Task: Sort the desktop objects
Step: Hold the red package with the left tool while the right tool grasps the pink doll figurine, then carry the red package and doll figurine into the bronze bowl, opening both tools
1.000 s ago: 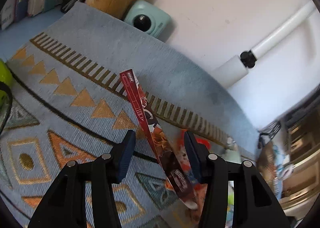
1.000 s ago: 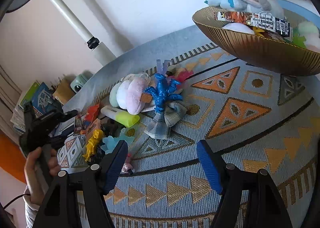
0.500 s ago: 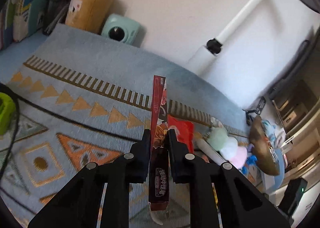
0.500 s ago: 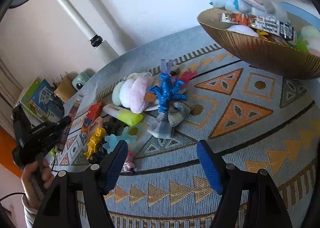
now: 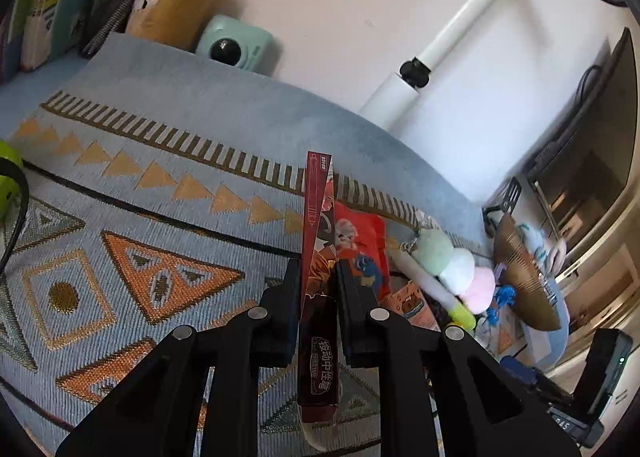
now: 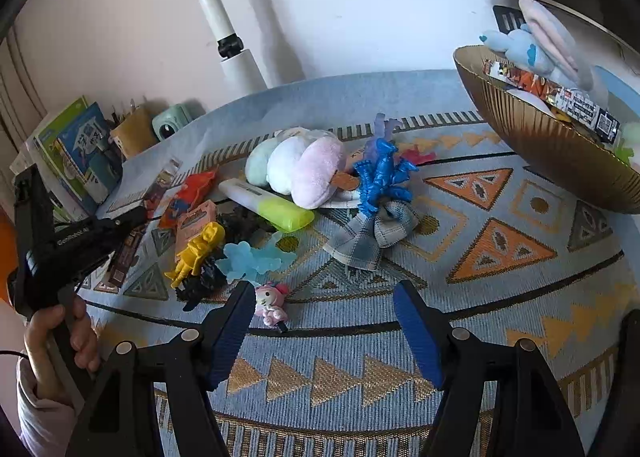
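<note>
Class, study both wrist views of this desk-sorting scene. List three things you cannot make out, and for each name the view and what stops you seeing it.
1. Left wrist view: the middle of the red pen box, covered by the shut left gripper.
2. Right wrist view: the lower contents of the gold bowl, behind its wall.
3. Right wrist view: the black toy, largely under the yellow figure.

Woven cloth mat (image 6: 500, 321), glossy ribbed bowl (image 6: 532, 145)

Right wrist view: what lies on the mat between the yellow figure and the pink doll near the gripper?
In the right wrist view, a translucent blue figure lies between the yellow figure and the pink doll, with a black toy beside it.
</note>
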The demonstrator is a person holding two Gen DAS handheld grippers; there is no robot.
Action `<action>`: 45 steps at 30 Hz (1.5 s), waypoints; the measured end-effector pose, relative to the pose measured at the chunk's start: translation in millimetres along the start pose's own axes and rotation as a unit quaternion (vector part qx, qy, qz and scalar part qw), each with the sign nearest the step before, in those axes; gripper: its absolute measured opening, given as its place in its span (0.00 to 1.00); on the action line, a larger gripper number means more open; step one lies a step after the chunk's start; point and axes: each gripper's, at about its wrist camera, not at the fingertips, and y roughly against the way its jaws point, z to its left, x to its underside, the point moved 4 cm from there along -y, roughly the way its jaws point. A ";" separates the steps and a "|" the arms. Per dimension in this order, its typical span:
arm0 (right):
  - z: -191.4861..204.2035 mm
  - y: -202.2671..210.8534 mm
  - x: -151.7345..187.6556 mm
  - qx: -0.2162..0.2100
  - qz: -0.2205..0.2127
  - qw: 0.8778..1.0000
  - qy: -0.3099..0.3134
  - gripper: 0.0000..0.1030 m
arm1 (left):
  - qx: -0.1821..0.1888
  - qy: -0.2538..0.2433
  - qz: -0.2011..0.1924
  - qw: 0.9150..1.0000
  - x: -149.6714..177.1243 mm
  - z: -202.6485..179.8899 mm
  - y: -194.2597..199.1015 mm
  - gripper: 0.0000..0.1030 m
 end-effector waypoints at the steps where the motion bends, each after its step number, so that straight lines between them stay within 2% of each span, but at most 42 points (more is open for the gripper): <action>1: 1.8 0.1 0.0 -0.001 -0.001 1.000 0.004 0.68 | 0.001 0.001 0.001 1.000 1.0 1.3 0.2 0.13; 5: 16.7 2.3 2.2 0.003 -0.013 0.999 0.042 0.68 | 0.006 0.013 0.001 1.000 -0.5 5.0 0.7 0.13; 8: 40.2 5.3 5.7 0.008 -0.030 0.995 0.100 0.68 | 0.008 0.017 0.004 1.000 0.1 7.1 0.7 0.13; 11: 61.4 -5.6 7.9 0.010 -0.012 0.989 0.145 0.66 | 0.010 0.017 0.005 1.000 0.1 7.4 0.7 0.13; 13: 68.9 -21.1 8.4 0.036 0.015 0.986 0.163 0.56 | 0.012 0.019 0.005 1.000 0.3 7.9 0.9 0.13; 14: 69.3 -30.2 8.5 0.045 0.034 0.985 0.164 0.40 | 0.014 0.020 0.004 1.000 0.3 8.2 1.3 0.13; 15: 66.4 -36.9 7.2 0.054 0.047 0.985 0.156 0.35 | 0.016 0.021 0.003 1.000 0.1 8.9 1.9 0.13; 16: 63.6 -36.2 5.5 0.045 0.045 0.988 0.143 0.34 | 0.017 0.023 0.003 1.000 0.2 9.3 2.3 0.13; 18: 53.5 -34.4 2.6 0.034 0.044 0.992 0.115 0.22 | 0.020 0.026 0.003 0.999 0.1 10.0 3.0 0.13; 22: 42.4 -23.3 6.7 0.017 0.038 0.996 0.083 0.19 | 0.026 0.020 -0.003 0.999 -0.2 6.1 6.1 0.13; 25: 32.2 1.2 7.6 -0.033 0.021 0.998 0.040 0.19 | 0.028 0.002 -0.011 1.000 -1.9 -4.4 14.4 0.13; 27: 19.7 29.0 3.2 -0.045 -0.004 0.999 0.017 0.19 | 0.030 -0.003 -0.021 0.999 -6.3 -14.9 26.8 0.13; 31: -27.5 112.0 -25.1 -0.033 -0.095 0.994 -0.032 0.19 | 0.057 -0.049 -0.057 0.996 -25.7 -69.6 69.1 0.13; 33: -60.9 159.6 -42.6 -0.025 -0.159 0.984 -0.082 0.19 | 0.083 -0.077 -0.073 0.991 -34.4 -107.5 85.2 0.13; 35: -98.0 201.5 -54.8 -0.015 -0.223 0.963 -0.147 0.19 | 0.108 -0.108 -0.075 0.986 -40.9 -152.3 90.7 0.13; 36: -120.5 221.3 -58.3 -0.013 -0.259 0.947 -0.190 0.19 | 0.126 -0.119 -0.068 0.983 -42.5 -174.6 88.3 0.13; 38: -147.7 235.0 -61.4 -0.011 -0.293 0.923 -0.249 0.19 | 0.162 -0.133 -0.045 0.977 -43.7 -221.6 71.0 0.13; 40: -171.8 229.8 -64.2 -0.016 -0.297 0.906 -0.302 0.19 | 0.189 -0.138 -0.016 0.972 -38.8 -258.7 45.3 0.13; 41: -181.0 222.9 -64.7 -0.021 -0.289 0.902 -0.321 0.19 | 0.198 -0.140 -0.001 0.970 -34.7 -276.3 28.8 0.13; 45: -201.6 189.1 -77.5 -0.012 -0.248 0.900 -0.358 0.19 | 0.236 -0.128 0.050 0.962 -17.3 -330.4 -35.1 0.13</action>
